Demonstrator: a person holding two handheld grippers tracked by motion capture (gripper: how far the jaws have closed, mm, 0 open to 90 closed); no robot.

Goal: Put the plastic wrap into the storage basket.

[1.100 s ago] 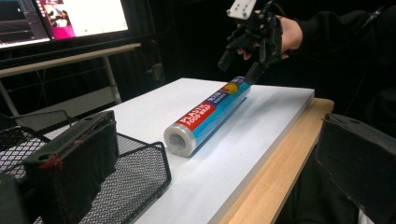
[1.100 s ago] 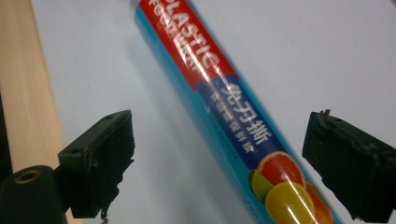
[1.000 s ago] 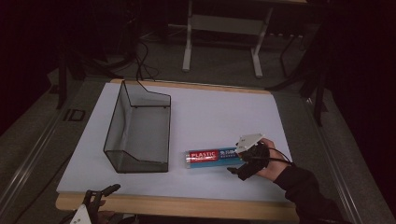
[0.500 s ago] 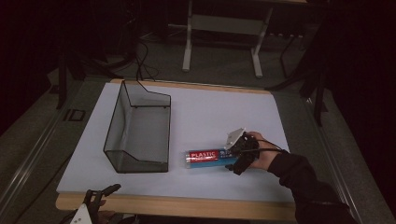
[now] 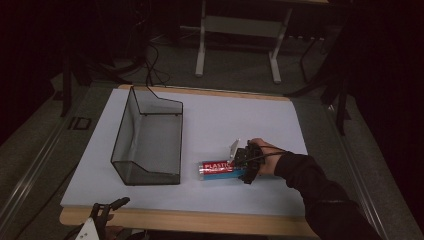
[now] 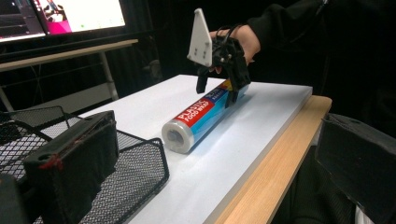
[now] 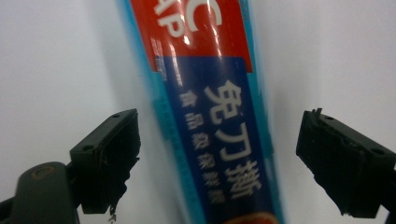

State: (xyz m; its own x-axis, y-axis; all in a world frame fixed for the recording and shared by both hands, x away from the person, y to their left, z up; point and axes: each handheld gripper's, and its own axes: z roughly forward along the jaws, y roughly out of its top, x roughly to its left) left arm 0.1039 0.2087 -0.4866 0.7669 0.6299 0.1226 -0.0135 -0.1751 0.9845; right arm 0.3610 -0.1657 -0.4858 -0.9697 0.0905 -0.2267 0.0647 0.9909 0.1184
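A: Please start from the left side. Your left tool waits at the 7 o'clock corner of the desk, low at the wooden edge. In the left gripper view its two jaws stand wide apart with nothing between them, so it is released. I think it rests there to leave the working area free.

B: And the wire basket?

A: The basket stands at about 9 o'clock from the desk centre, open on top. Its mesh corner is just beside the near end of the roll.

B: Where is the roll itself?

A: The plastic wrap roll lies flat on the desk at about 5 o'clock from the centre, just to the right of the basket, apart from it. It lies along the desk front edge, so one end points at the basket.

B: And your right side?

A: Your right tool stands over the right end of the roll. In the right gripper view the roll passes between the jaws, and white desk shows on both sides of it. So the tool is open around the roll, not yet clenched. I judge you straddle the end so that the closing jaws take the round body across its width.
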